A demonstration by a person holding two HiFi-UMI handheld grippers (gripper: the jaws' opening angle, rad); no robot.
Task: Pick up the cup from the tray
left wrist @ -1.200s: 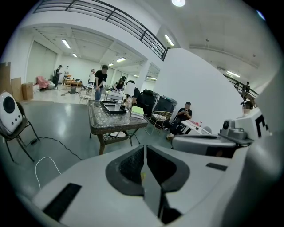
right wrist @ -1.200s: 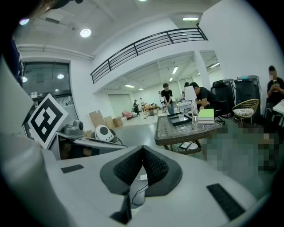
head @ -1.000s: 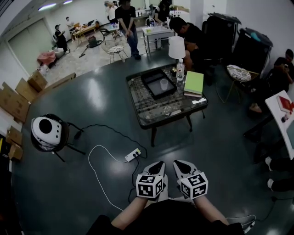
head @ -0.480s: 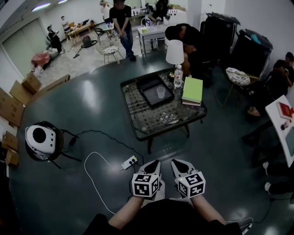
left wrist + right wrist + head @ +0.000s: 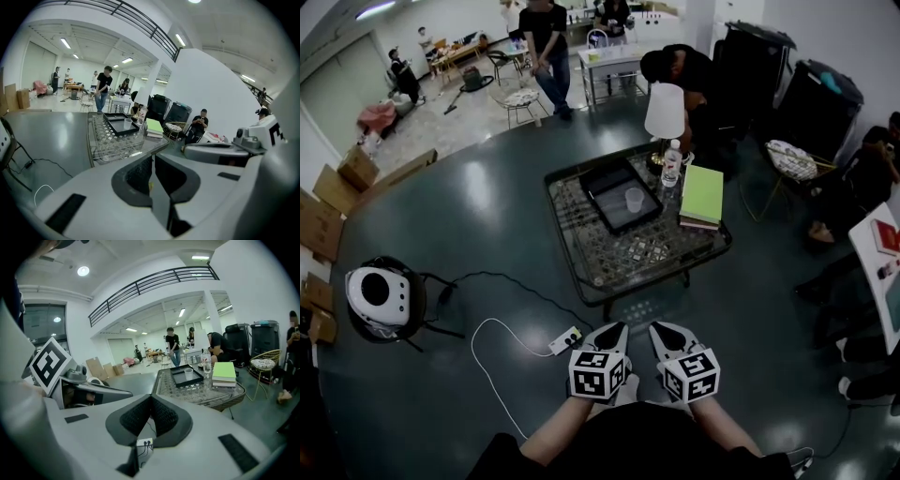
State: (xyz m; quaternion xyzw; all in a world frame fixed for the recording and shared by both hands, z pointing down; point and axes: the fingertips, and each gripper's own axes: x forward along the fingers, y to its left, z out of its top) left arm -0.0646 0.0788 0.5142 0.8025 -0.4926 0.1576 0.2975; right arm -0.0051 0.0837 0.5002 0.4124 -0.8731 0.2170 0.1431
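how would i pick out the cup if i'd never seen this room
Find the low square table in the middle of the room; a black tray lies on its far half. The cup stands upright inside that tray, small and pale, the only thing in it, unlike the taller bottle and green book beside the tray.

We see a small, pale, translucent cup [image 5: 634,199] standing upright, mouth up, inside a shallow black rectangular tray [image 5: 605,183] with a raised rim. The tray lies flat, turned at an angle to us. Both sit well ahead of our left gripper [image 5: 613,329] and right gripper [image 5: 660,329], roughly in line with the gap between them and touching neither. Looking along the jaws, the cup stands toward the tray's right side.
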